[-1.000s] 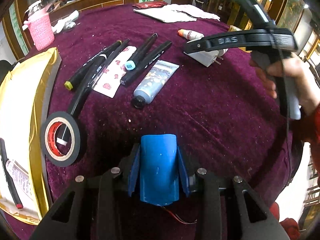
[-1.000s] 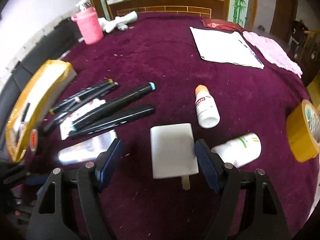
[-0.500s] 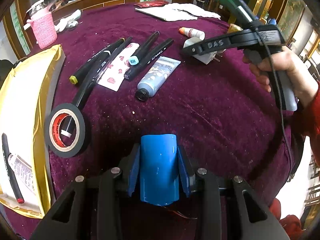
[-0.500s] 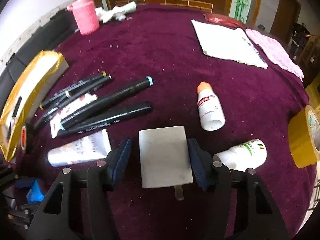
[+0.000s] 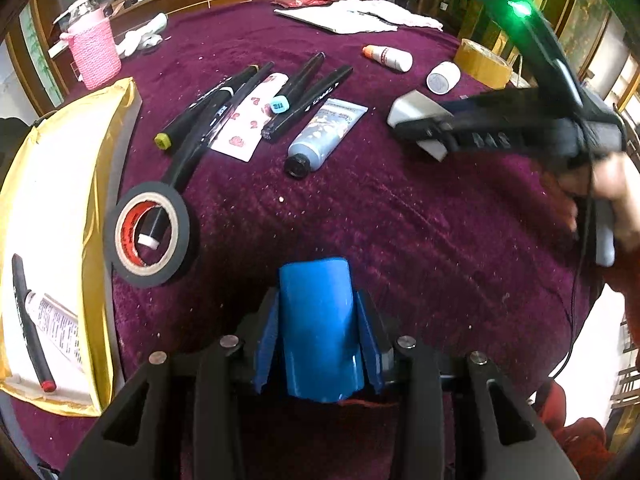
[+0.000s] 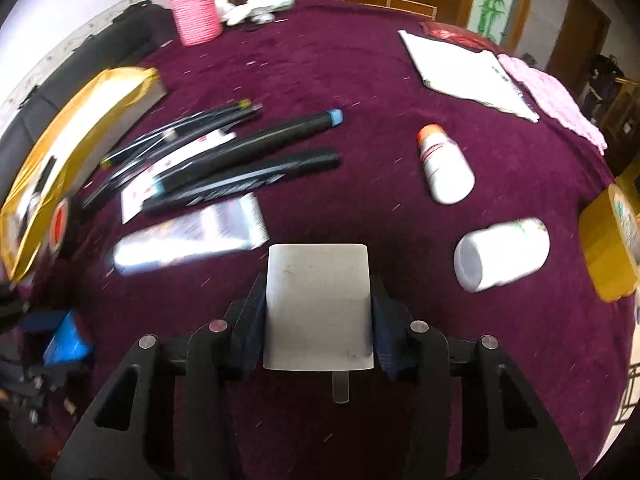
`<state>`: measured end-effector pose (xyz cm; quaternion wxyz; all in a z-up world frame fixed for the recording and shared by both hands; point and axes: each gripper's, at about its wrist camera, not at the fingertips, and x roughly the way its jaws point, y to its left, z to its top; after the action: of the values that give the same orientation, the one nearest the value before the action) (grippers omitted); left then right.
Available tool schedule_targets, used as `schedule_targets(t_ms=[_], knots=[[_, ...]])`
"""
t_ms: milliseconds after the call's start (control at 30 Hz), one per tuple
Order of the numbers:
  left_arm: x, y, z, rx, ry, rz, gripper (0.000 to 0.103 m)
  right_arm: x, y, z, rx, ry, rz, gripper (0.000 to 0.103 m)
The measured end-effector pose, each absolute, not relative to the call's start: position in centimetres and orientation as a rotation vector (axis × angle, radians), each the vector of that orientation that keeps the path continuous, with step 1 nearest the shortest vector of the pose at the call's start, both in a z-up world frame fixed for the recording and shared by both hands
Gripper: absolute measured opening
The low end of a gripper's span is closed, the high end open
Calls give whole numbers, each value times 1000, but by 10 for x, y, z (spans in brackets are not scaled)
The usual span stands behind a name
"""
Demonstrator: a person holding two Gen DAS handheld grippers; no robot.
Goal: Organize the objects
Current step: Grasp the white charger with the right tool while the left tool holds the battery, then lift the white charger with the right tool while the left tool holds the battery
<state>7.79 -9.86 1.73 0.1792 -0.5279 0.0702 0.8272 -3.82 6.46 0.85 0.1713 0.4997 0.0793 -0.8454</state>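
Left wrist view: the left gripper (image 5: 318, 336) is clamping a blue block (image 5: 318, 320) between its blue pads, the block's long axis running straight ahead along the fingers, its far end pointing toward the middle of the tabletop (image 5: 400, 232). The block's near end is hiding behind the gripper body. Toward the right edge, the right gripper (image 5: 416, 124) is pinching a white charger (image 5: 414, 110), tilted above the maroon cloth; one finger is covering much of it and blur is softening the hand behind. Near the left edge, a roll of black tape (image 5: 150, 234) is lying against a gold box (image 5: 60, 208), with a black marker poking through its hole.

Right wrist view: the right gripper (image 6: 318, 320) is gripping the charger (image 6: 318, 304) by its two sides, flat face up, its long axis lying along the fingers and a metal prong pointing back toward the camera. The charger is hovering over the near middle of the tabletop (image 6: 360, 80). Ahead of it, black markers (image 6: 248, 156) and a tube (image 6: 188, 236) are lying slantwise, smeared by motion blur. Two white bottles (image 6: 502, 254) are lying on their sides toward the right edge.
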Motion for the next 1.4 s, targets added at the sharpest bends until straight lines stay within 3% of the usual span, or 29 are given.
schedule_targets(t_ms=[333,567,867,1167,1200,1233,1400], knots=[[84,-106,17,-1511,140,2351,42,-7,55,7,1358,242,-2421,46],[85,-90,16,-1502,254,2413,39,-2,53,5,1320,248,-2476,46],[87,-97,26,-1415,147,2427,37,8,54,13,1284,98,-2479,46],[87,-110,39,-1363,96,2457,32,22,41,41,1208,56,-2441,46],[87,-111,39,-1364,89,2461,29,24,39,45,1197,53,-2437,46],[86,-113,40,-1363,90,2466,19,26,37,48,1192,57,-2434,46],[84,-116,39,-1365,72,2451,19,33,25,59,1159,82,-2414,46]])
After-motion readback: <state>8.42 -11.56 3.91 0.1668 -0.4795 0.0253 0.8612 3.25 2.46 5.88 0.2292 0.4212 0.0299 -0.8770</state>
